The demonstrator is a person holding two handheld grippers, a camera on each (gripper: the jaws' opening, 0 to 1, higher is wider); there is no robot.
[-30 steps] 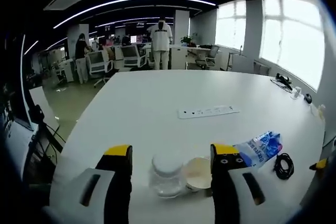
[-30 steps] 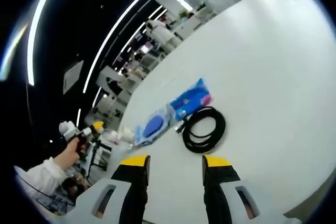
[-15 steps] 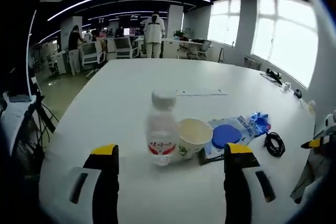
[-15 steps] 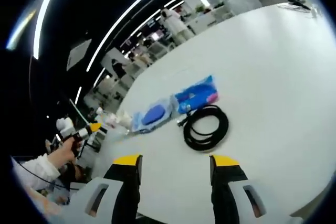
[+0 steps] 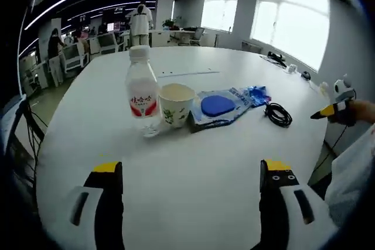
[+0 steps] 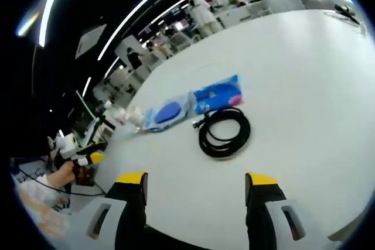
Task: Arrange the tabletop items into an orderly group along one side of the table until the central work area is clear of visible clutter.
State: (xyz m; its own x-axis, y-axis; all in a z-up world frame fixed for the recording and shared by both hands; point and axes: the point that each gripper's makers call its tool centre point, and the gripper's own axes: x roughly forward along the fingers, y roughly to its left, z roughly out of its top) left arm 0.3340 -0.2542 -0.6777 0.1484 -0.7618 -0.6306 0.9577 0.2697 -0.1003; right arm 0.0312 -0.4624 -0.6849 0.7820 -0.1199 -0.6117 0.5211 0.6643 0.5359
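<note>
On smooth white table point(image 5: 193, 162), coiled black cable point(image 6: 224, 134)

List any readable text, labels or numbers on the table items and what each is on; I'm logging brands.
Water bottle: red label with white characters, too blurred to read.
Paper cup: green print, no legible words.
Blue packet: print too small to read.
Nothing else carries readable text.

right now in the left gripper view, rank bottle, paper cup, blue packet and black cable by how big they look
1. Blue packet, widest spread.
2. Bottle, tallest.
3. Paper cup.
4. Black cable, though it lies farther off, so its real size is unsure.
</note>
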